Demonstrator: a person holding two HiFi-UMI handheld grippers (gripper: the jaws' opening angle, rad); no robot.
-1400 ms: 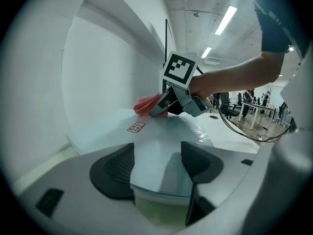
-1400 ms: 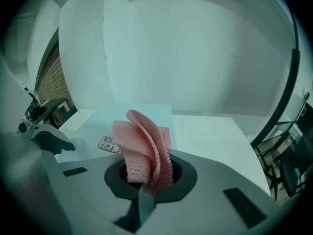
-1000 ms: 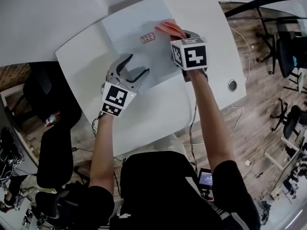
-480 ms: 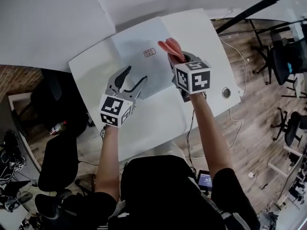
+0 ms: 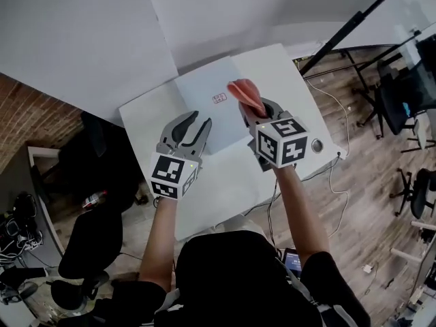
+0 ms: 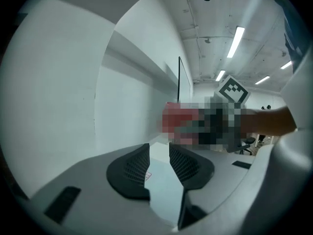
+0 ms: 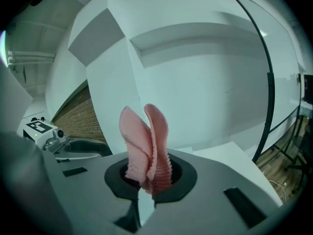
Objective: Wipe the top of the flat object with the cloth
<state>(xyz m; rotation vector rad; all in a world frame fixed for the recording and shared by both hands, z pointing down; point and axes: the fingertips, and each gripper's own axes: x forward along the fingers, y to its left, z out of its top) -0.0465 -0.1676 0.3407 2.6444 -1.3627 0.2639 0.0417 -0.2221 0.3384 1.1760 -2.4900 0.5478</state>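
On the left, the left gripper is held up over a white table. Its jaws have just been closing and stand a narrow gap apart, gripping nothing, with only the surface below showing between them. Just beyond it, in the middle of the table, lies the flat object, a pale grey-blue sheet with a small red-printed label. To the right, the right gripper is clenched on a folded pink cloth, which sticks up from its jaws in two lobes, held in the air clear of the sheet
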